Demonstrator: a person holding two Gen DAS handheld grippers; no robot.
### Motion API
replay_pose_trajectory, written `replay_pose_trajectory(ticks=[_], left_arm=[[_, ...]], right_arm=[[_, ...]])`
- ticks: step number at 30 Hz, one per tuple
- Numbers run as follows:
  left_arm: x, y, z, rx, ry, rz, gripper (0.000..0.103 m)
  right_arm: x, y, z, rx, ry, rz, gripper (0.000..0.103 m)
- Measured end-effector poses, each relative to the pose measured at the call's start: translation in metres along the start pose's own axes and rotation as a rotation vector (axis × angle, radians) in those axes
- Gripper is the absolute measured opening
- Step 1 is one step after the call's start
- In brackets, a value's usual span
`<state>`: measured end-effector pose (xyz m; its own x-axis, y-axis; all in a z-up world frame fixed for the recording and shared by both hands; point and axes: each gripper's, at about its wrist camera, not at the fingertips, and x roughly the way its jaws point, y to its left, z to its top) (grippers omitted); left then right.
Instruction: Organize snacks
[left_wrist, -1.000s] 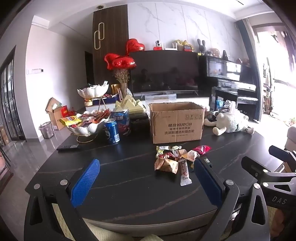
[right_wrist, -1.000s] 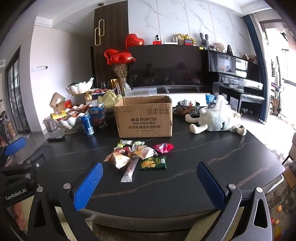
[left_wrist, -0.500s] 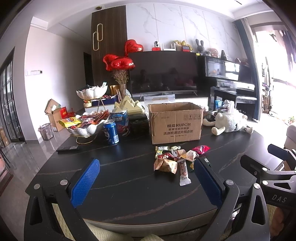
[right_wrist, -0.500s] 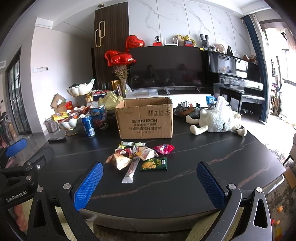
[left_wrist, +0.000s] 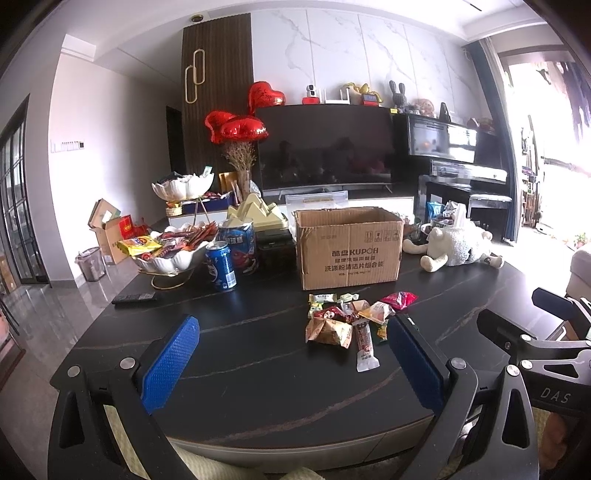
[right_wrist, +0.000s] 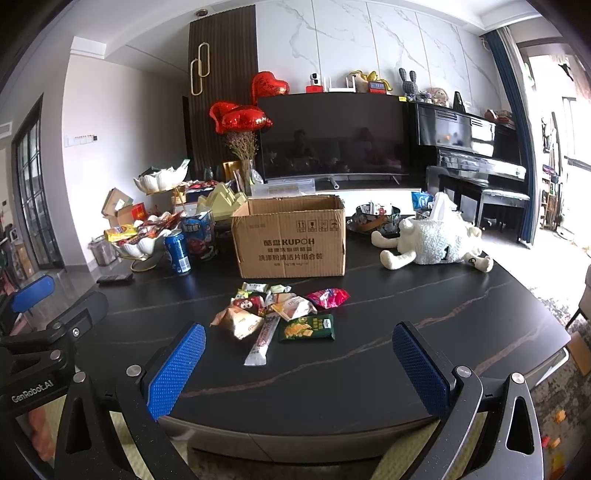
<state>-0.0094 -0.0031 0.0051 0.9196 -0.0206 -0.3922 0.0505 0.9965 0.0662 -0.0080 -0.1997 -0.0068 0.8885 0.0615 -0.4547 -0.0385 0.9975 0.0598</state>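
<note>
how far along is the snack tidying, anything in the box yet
Nothing looks done: the snacks lie in a loose pile on the table in front of the box, whose inside is hidden from view. Nothing is in hand: the left tool and right tool are open and empty. The whole pile is left.

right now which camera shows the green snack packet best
The right wrist view: the green snack packet lies flat and fully visible at the near edge of the snack pile. In the left wrist view only a sliver shows, the rest hidden behind the left gripper's right finger.
</note>
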Motion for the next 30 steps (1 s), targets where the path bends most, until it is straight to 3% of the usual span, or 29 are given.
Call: replay_pose_trajectory(ticks=[30], left_arm=[[-0.0023,-0.0037,0.0016,0.001,-0.001,-0.005,0.103]], right_arm=[[0.0001,-0.0004,-0.0008,0.002,-0.002,0.001,0.103]])
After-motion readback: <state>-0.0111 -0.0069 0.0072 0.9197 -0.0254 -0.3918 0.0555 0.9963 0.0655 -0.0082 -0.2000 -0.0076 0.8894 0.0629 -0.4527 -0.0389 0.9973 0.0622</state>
